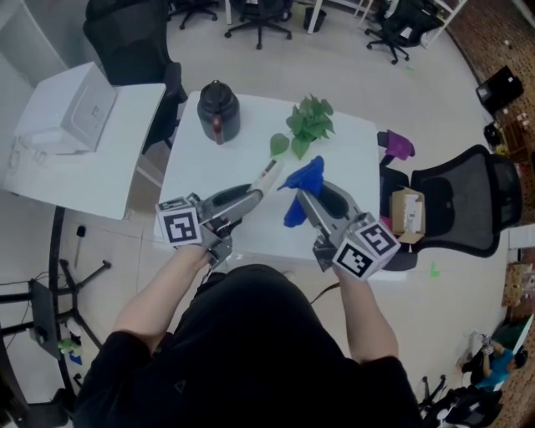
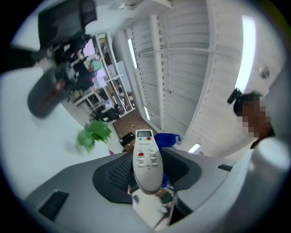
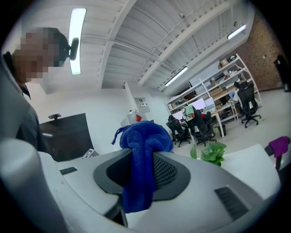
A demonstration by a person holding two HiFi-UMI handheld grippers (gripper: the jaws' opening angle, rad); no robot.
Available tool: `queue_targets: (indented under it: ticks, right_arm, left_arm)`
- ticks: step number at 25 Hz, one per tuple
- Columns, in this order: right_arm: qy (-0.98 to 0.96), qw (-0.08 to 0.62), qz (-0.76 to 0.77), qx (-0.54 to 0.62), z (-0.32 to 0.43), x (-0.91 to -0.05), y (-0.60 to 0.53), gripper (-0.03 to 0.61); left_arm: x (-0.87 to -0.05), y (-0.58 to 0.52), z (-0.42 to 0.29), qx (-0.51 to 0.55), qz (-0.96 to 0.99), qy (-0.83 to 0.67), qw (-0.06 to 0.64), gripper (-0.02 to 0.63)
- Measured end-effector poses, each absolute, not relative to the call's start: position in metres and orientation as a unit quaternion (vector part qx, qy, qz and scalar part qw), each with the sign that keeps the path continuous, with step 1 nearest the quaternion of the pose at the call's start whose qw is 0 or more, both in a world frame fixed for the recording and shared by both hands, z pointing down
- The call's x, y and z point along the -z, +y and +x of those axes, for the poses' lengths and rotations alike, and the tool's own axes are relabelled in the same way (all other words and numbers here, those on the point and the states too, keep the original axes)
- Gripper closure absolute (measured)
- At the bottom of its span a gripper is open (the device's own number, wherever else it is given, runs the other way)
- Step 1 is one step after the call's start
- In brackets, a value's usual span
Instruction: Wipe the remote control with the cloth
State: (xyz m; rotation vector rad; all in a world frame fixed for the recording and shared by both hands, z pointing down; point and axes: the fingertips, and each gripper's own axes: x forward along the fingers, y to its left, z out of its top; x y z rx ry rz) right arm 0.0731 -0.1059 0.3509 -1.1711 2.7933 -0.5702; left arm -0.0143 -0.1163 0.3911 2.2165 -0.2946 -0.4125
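You're working in an office: swivel chairs along the frame's top, stocked shelving at right.

You hold two grippers, the left gripper and the right gripper. They carry one remote control and one blue cloth. Beyond their tips stand one black kettle and one green plant. Right of the right gripper are one purple object, one cardboard box and one black office chair.
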Motion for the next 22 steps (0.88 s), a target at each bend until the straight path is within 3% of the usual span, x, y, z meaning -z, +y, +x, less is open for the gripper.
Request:
queue_targets:
  ticks: [4,7,16,22]
  right_arm:
    - [0.895,-0.023,-0.419,0.149,0.084,-0.368,-0.098,0.46]
    - [0.888,-0.054,-0.432,0.15,0.09,-0.387,-0.09,0.46]
    - [0.865,-0.117,-0.454,0.177,0.104,-0.436,-0.071,0.46]
    - [0.86,-0.125,-0.461,0.182,0.108,-0.439,-0.066,0.46]
  left_arm:
    - [-0.467,-0.159,-0.082,-0.015,0.891,-0.37,0.264,0.413]
    - [-0.523,-0.176,-0.134,-0.122,0.836,-0.492,0.209,0.413]
    - [-0.655,-0.191,-0.19,-0.274,0.75,-0.563,0.213,0.413]
    - [-0.69,-0.188,-0.2,-0.317,0.723,-0.569,0.23,0.413]
